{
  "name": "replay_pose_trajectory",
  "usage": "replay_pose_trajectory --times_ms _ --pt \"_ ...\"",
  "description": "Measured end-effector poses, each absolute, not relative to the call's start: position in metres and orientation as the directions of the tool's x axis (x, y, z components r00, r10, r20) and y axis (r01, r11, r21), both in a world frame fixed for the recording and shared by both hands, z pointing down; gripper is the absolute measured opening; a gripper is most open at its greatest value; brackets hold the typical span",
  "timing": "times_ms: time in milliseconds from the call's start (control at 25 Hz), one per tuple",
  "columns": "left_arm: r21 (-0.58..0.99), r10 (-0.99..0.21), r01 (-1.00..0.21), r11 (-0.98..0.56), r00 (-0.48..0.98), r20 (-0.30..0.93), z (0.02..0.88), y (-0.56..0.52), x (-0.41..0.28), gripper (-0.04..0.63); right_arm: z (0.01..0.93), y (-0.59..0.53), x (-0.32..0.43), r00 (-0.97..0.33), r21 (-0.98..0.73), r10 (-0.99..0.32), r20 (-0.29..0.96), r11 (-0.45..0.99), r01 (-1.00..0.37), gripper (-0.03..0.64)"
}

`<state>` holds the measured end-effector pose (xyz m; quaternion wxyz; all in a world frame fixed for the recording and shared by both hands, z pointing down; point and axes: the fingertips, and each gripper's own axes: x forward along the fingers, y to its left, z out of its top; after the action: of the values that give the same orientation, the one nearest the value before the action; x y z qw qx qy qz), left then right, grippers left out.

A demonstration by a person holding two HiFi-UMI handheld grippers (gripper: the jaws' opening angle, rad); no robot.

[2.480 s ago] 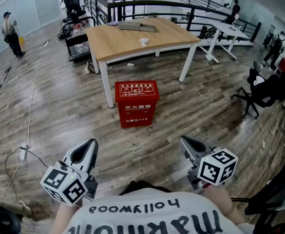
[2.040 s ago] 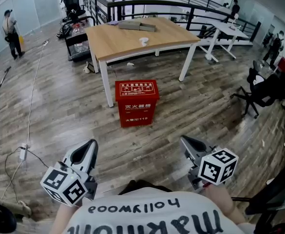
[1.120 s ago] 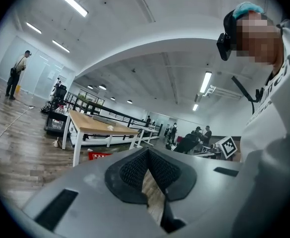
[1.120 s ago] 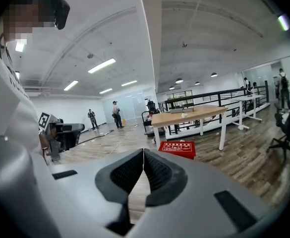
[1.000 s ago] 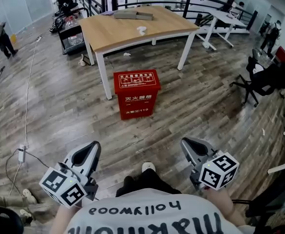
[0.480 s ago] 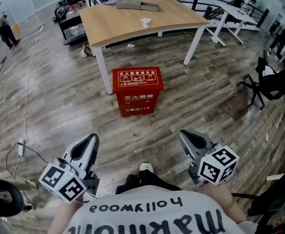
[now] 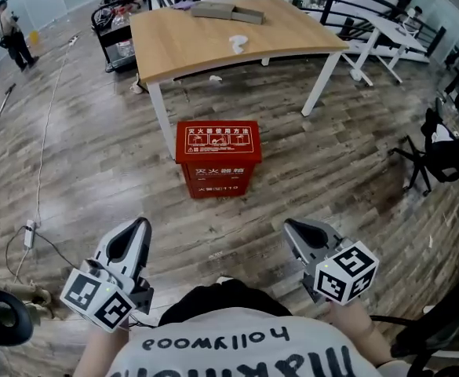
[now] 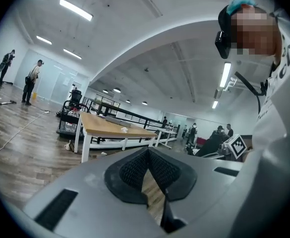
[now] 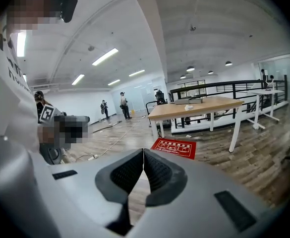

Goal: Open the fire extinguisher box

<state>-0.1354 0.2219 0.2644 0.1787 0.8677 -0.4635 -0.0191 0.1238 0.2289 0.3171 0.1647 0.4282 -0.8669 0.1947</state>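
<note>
Red box [image 7: 217, 157] stood on the wood floor [image 7: 88, 171], its lid [image 7: 217, 138] shut, just in front of the table [image 7: 213, 45] by its near left leg [image 7: 160, 124]. Vs. a couple of secs earlier it sat bigger in the head view, and the table was closer too. The person had walked toward it but hadn't reached it; a stretch of bare floor lay btwn box and grippers.

Left gripper [image 7: 140, 225] and right gripper [image 7: 289, 226] were carried low in front of the body. Both had jaws pressed together w/ nothing btwn them, same as before. Right gripper view had the lid ahead, well beyond the tips. Left gripper view showed the table only, no box in sight.

So this was the approach phase; opening not started. Prob. next: close the gap, get low, part the jaws for the lid edge. Any latch was too small to make out.
</note>
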Motion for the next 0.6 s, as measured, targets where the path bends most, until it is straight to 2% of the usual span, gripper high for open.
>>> replay_pose_trajectory --times_ms 280,600 --pt "0.344 -0.795 -0.800 -0.491 0.573 0.198 0.286 0.206 -0.125 0.005 0.338 0.217 0.119 -0.602 -0.245 -0.638 0.481 0.562 -0.790 0.009" --pt "0.417 -0.726 -0.728 -0.545 0.658 0.201 0.313 0.164 -0.110 0.005 0.341 0.190 0.126 -0.536 -0.209 -0.655 0.532 0.512 -0.833 0.009"
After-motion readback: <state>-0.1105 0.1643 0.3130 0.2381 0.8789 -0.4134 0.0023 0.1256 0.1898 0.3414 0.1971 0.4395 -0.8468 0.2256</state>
